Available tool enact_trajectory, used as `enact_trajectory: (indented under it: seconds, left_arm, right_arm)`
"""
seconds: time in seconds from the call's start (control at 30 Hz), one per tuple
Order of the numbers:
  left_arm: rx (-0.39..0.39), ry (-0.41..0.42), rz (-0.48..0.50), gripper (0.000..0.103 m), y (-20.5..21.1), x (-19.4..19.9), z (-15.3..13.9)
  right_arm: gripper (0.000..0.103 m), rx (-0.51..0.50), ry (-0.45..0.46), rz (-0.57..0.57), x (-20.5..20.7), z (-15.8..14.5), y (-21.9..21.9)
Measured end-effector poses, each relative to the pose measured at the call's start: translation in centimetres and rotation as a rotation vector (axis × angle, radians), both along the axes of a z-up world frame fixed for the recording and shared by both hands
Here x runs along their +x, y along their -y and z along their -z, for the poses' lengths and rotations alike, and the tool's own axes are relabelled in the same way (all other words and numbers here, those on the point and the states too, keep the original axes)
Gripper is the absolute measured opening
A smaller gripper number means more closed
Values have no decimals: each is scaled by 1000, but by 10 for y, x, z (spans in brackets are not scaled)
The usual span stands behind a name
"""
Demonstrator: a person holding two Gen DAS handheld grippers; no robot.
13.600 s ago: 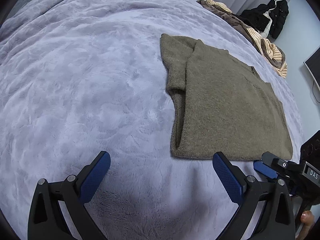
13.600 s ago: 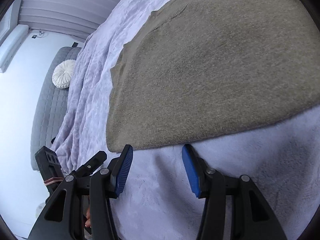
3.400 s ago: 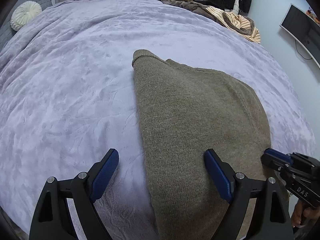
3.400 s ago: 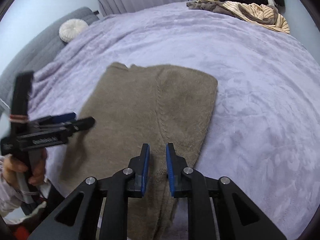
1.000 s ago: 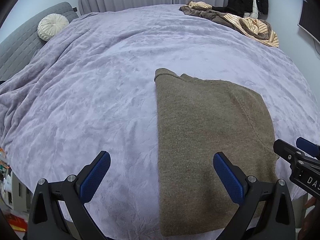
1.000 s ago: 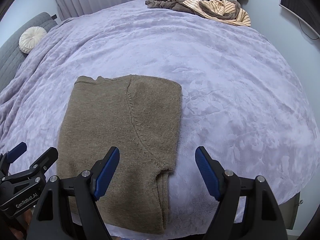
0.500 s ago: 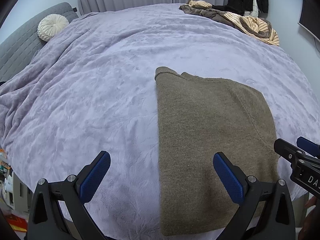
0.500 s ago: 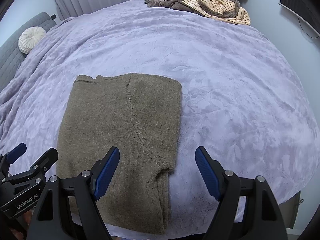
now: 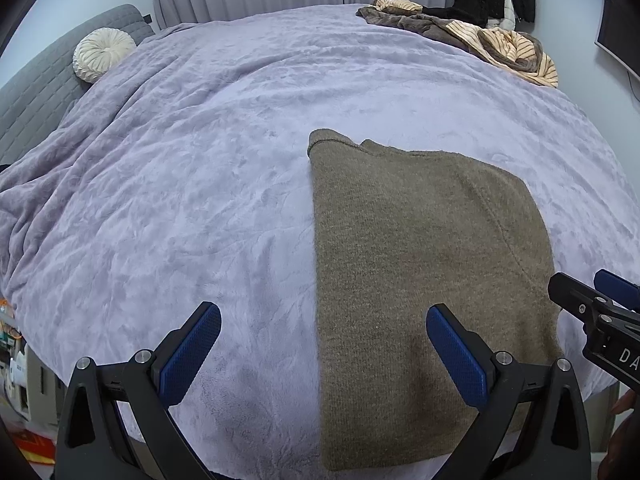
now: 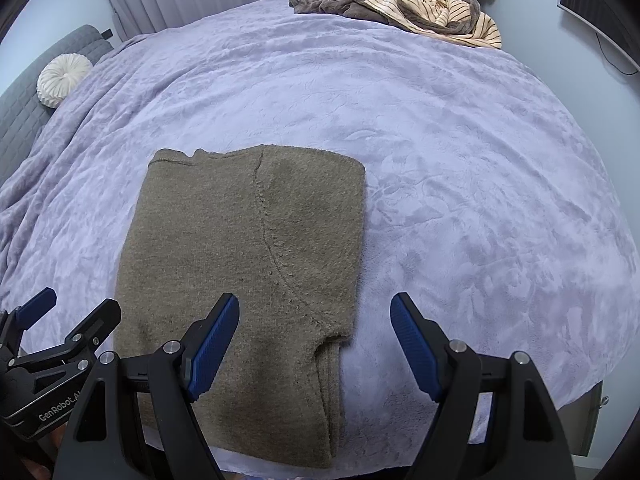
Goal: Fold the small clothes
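Lavender bedspread (image 9: 224, 184) carries the olive knit sweater (image 10: 248, 248), folded lengthwise near its front edge. Left gripper (image 9: 320, 344) and right gripper (image 10: 316, 340) hover wide, empty. Next likely: fold the hem upward.

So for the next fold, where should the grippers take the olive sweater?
Probably the near hem of the olive sweater, one corner per gripper, coming from the bed's near edge. It lies flat as a long rectangle, its hem nearest both open grippers, left gripper and right gripper.
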State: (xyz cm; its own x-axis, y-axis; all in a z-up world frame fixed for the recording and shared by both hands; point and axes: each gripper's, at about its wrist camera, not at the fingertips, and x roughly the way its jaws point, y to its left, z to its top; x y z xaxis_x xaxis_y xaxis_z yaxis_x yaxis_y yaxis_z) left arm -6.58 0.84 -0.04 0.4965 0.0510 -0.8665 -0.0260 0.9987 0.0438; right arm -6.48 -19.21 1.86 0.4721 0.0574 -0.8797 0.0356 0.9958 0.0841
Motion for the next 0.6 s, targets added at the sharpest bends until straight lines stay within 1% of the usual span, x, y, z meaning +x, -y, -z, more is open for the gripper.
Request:
enact_trajectory:
  seconds: [0.6]
  left_arm:
    - [-26,2,8,103,-1,2,3]
  right_arm:
    - [81,-15,1,-7,-5,2,-7]
